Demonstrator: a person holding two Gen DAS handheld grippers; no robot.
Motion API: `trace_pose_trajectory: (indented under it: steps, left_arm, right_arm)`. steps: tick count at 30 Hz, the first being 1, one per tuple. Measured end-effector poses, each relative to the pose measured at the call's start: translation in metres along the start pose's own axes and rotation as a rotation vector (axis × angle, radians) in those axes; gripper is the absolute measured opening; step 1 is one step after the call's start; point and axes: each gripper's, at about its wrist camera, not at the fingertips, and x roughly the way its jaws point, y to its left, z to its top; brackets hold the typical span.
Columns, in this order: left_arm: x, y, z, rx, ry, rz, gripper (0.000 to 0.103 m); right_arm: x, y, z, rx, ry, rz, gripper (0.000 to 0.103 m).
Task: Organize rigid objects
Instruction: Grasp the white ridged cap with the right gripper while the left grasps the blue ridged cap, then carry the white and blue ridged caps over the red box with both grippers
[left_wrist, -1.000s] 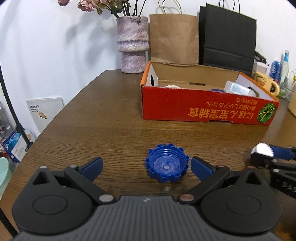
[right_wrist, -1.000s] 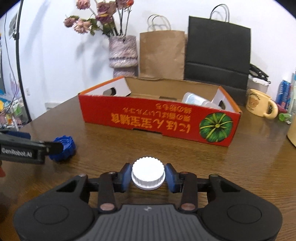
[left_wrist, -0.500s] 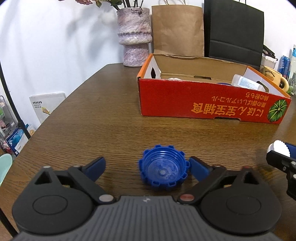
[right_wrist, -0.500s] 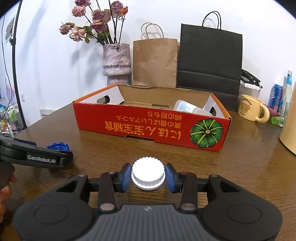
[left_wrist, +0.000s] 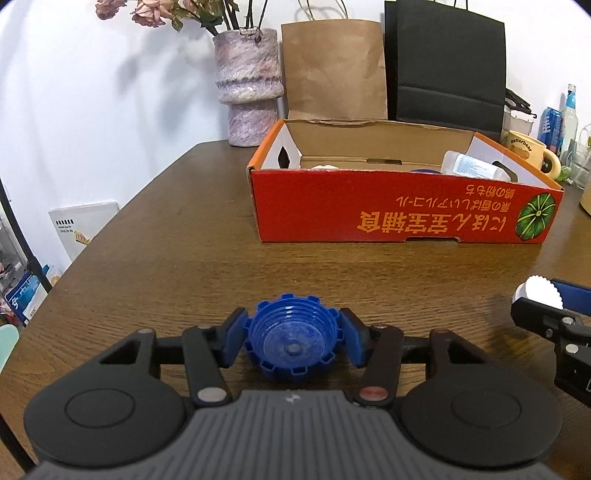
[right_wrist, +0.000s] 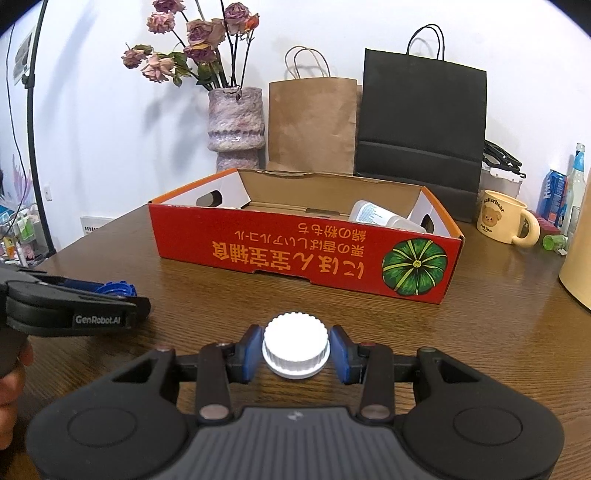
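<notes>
Two hand-held grippers work side by side above a dark wooden tabletop (left_wrist: 155, 236); the left gripper (left_wrist: 291, 338) has just been closing its jaws, and its blue pads now sit against both flanks of a blue notched cap (left_wrist: 292, 336) that lies open side up near the front edge; the right gripper (right_wrist: 295, 350) clamps a white ribbed cap (right_wrist: 295, 349) between its own pads, seemingly just clear of the wood.

Further back stands the red cardboard box (left_wrist: 399, 218), its long printed wall facing the grippers and already holding a pale plastic bottle (left_wrist: 471, 168) at its right end; it is the likely home for both caps. A stone-look vase (left_wrist: 251, 85) of dried flowers stands at the far left corner; paper bags lean on the wall behind the box; a cream mug (right_wrist: 504, 221) waits towards the right edge.

The risks look modest but real: the blue cap is held across its notched rim, and pads that land on teeth rather than between them could let it twist or pop free when lifted; the thin wall may flex under a hard squeeze. Both grippers must clear the box's front wall, and a low approach could clip it and shove the light box towards the vase. The two tools sit close, so crossing paths over the box could knock one cap loose.
</notes>
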Motion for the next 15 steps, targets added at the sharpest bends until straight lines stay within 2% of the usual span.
trace_pose_trajectory:
  steps: [15]
  left_arm:
    - [-0.022, -0.009, 0.003, 0.01, -0.086, 0.014, 0.055]
  right_arm:
    - [-0.006, 0.003, 0.001, -0.019, -0.032, -0.002, 0.039]
